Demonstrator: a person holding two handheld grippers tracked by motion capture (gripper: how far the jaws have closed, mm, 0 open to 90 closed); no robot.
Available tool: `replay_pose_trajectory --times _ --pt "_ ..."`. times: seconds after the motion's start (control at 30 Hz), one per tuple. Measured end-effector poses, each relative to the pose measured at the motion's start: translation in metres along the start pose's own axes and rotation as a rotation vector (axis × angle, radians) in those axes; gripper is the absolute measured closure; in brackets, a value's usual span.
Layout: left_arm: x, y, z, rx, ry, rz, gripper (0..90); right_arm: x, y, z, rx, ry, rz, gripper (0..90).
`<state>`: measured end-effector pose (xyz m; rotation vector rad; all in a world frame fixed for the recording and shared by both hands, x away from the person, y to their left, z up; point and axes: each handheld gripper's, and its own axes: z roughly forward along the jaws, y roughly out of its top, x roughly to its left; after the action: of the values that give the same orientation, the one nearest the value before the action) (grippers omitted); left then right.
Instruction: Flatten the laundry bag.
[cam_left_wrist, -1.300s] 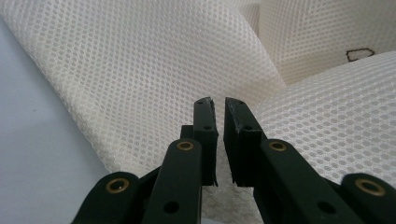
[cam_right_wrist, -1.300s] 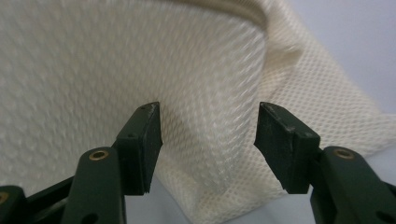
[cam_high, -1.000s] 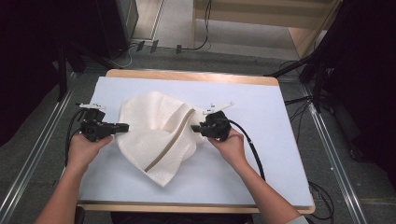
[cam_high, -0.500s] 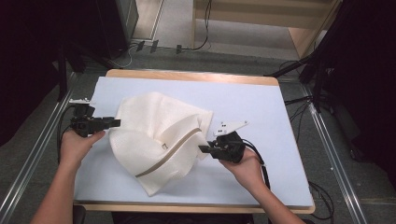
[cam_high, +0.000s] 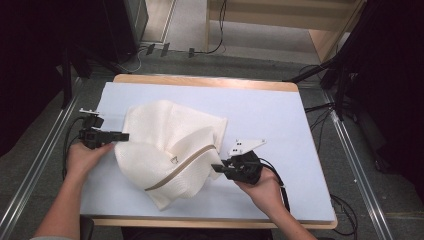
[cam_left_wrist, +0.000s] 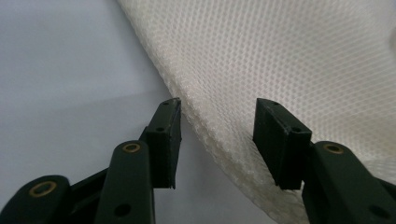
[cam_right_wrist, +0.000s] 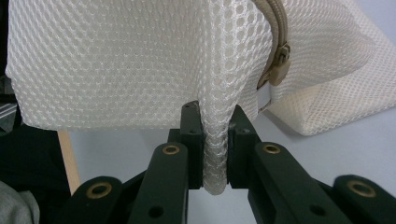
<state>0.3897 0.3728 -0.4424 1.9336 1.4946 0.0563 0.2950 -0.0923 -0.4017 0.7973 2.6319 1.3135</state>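
High view first: lying crumpled across the middle-left of the pale blue table, a white mesh laundry bag with a tan zipper running diagonally over its near fold. Sitting at the bag's left edge, the left gripper, held level in the person's left hand. Meeting the bag's right-hand corner, the right gripper, gripped by the right hand, grey three-cornered plate on top, black cable trailing toward the table's near edge.

Left gripper view now, giving what the overhead cannot: jaws standing wide apart, straddling the bag's rolled edge without closing on it, one pad over bare table, the other against the mesh. Fine honeycomb weave, soft and slightly glossy.

Right gripper view: jaws pinched nearly together on a bunched fold of the mesh, fabric squeezed into a narrow rope between the pads and fanning out above. Hanging just right of that, a beige zipper pull at the end of the tan tape, with a wooden table edge showing low left.
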Motion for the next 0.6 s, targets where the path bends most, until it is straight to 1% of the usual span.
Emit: replay_pose_trajectory --times 0.03,0.07,0.1,0.13,0.17,0.2,0.23,0.27,0.3,0.33,0.37,0.4,0.43,0.47,0.5,0.53,0.57,0.6 --pt "-0.002 -0.001 0.003 0.01 0.019 0.009 60.9 0.0 -0.001 0.001 0.002 -0.002 0.0 82.0" --pt "-0.004 -0.001 0.004 0.006 0.025 0.02 67.4 0.0 -0.001 0.002 0.005 0.0 0.003 82.0" --pt "-0.005 0.0 0.006 0.016 0.021 0.02 67.4 0.0 -0.001 0.002 0.005 0.0 0.003 82.0" --pt "-0.007 0.0 0.008 0.013 0.01 0.013 77.6 -0.001 -0.002 0.002 0.003 -0.004 -0.001 82.1" --pt "-0.008 0.0 0.01 0.021 0.006 0.016 77.6 -0.001 -0.002 0.002 0.003 -0.004 -0.001 82.1" --pt "-0.009 0.001 0.012 0.034 0.001 0.02 82.6 -0.002 -0.001 0.001 0.003 -0.004 0.009 82.0" --pt "-0.011 0.003 0.013 0.037 -0.001 0.023 87.6 -0.004 0.0 -0.002 -0.002 -0.009 0.002 82.1" --pt "-0.012 0.004 0.015 0.043 -0.001 0.021 88.5 -0.004 0.0 -0.002 -0.002 -0.009 0.002 82.1" --pt "-0.013 0.006 0.015 0.034 -0.011 0.012 89.0 -0.006 0.002 -0.007 -0.009 -0.019 0.005 82.2" --pt "-0.015 0.01 0.017 0.021 -0.005 0.006 89.3 -0.007 0.003 -0.01 -0.014 -0.026 0.006 82.2" --pt "-0.015 0.01 0.017 0.021 -0.005 0.006 89.4 -0.007 0.003 -0.01 -0.014 -0.026 0.006 82.2" --pt "-0.017 0.013 0.017 0.011 0.007 0.019 89.4 -0.01 0.005 -0.016 -0.027 -0.036 0.012 82.3" --pt "-0.019 0.016 0.017 -0.005 0.014 0.019 89.4 -0.012 0.006 -0.019 -0.036 -0.045 0.01 82.3" --pt "-0.018 0.019 0.016 -0.019 0.018 0.011 89.4 -0.012 0.006 -0.019 -0.036 -0.045 0.01 82.3" --pt "-0.017 0.021 0.015 -0.049 0.028 0.006 89.4 -0.013 0.008 -0.023 -0.039 -0.053 0.01 82.3" --pt "-0.015 0.024 0.013 -0.071 0.025 -0.019 89.5 -0.014 0.009 -0.029 -0.044 -0.068 0.011 82.3" --pt "-0.012 0.027 0.01 -0.086 0.033 -0.028 89.6 -0.014 0.01 -0.031 -0.048 -0.081 0.002 82.3" --pt "-0.009 0.028 0.008 -0.113 0.041 -0.04 89.6 -0.014 0.01 -0.031 -0.048 -0.081 0.002 82.3"
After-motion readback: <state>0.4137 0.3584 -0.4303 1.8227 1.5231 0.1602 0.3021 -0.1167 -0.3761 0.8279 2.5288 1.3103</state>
